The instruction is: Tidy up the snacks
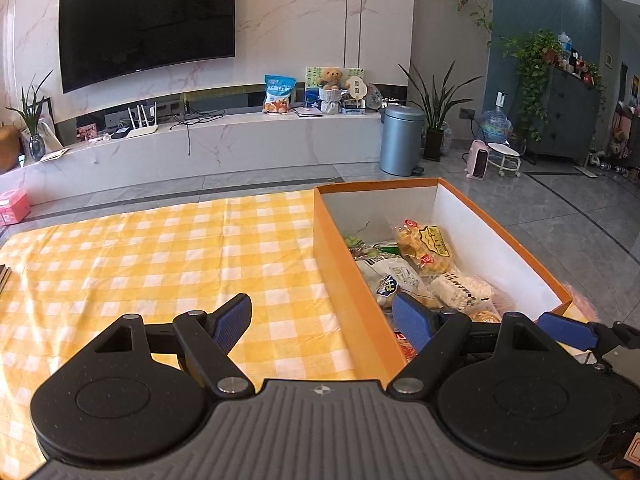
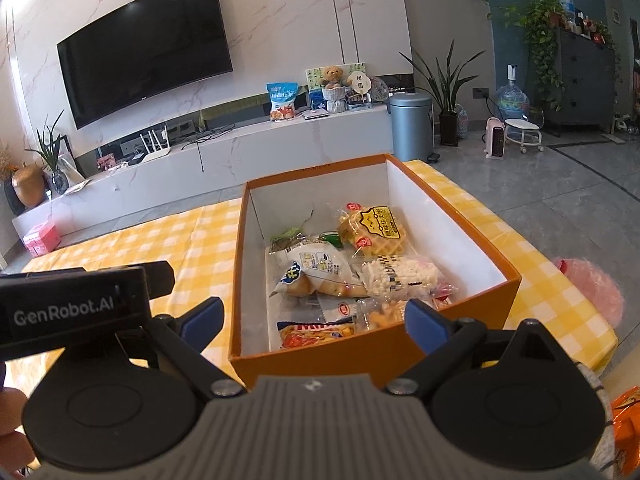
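Left wrist view: the left gripper (image 1: 322,322) hangs with its jaws wide apart and nothing between them, straddling the near left wall of the box (image 1: 352,280). One blue pad is over the checked cloth (image 1: 160,256), the other just inside the box. The snacks (image 1: 416,268) lie heaped in the box at about 2 o'clock from the gripper, which suggests the sorting is mostly done or that the box is the stock to be sorted from; which one I cannot tell. The cloth from 9 to 12 o'clock is bare, giving wide room on that side. The box wall is the edge to mind: a pad dropped straight down could catch its rim. A blue pad of the right gripper (image 1: 566,330) shows at 3 o'clock, close by.

Right wrist view: the right gripper (image 2: 314,318) also has its jaws spread with nothing gripped, centred on the near wall of the box (image 2: 360,356), the snacks (image 2: 352,268) at 12 o'clock just beyond it. The left gripper's body (image 2: 72,304) crowds 9 o'clock, so the free way is forward and down into the box. The tabletop edge (image 2: 560,280) falls away at 3 o'clock, where a pink bag (image 2: 592,288) lies beyond.
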A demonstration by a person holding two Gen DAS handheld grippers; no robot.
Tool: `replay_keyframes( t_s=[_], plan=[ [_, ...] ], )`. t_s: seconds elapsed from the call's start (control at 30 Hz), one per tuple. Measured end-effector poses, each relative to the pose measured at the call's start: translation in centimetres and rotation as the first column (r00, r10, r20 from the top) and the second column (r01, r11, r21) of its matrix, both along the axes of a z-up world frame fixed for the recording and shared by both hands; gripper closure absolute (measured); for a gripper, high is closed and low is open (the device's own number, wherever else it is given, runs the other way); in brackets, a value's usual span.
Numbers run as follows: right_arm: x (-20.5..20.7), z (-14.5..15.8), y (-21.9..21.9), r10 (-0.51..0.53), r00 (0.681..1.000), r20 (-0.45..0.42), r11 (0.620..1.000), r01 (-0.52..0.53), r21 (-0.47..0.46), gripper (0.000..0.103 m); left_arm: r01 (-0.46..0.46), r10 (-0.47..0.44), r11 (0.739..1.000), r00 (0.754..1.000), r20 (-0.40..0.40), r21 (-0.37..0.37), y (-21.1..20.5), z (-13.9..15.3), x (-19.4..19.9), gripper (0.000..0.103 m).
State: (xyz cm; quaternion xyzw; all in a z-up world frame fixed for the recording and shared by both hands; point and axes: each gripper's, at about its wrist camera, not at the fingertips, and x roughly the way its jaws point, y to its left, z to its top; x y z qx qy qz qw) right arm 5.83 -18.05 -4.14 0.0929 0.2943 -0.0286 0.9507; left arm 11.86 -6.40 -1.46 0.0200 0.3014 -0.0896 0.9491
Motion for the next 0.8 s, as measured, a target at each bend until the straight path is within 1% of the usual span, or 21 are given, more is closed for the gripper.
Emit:
replay_keyframes(
  t_s=[0.17, 0.3, 0.47, 0.8],
  plan=[
    [0.1, 0.0, 0.4, 0.012, 1.0, -0.007, 1.0, -0.012, -0.027, 0.013, -0.011, 0.011, 1.0, 1.0, -0.001, 0.013, -0.1, -0.3, -0.1, 0.009],
    [0.2, -0.3, 0.5, 0.011, 1.0, -0.017, 0.999, -0.012, -0.031, 0.013, -0.009, 0.009, 1.0, 1.0, -0.002, 0.012, 0.0, -0.5, -0.1, 0.009],
    [0.3, -0.5, 1.0, -0.001, 1.0, -0.019, 0.997, 0.0, -0.073, 0.013, -0.016, 0.016, 1.0, 1.0, -0.006, 0.009, 0.1, -0.8, 0.0, 0.009],
    [0.6, -0.8, 1.2, -0.001, 0.999, -0.039, 0.996, -0.003, -0.088, 0.013, -0.025, 0.025, 1.0, 1.0, -0.017, -0.004, 0.3, -1.1, -0.1, 0.009]
  ],
)
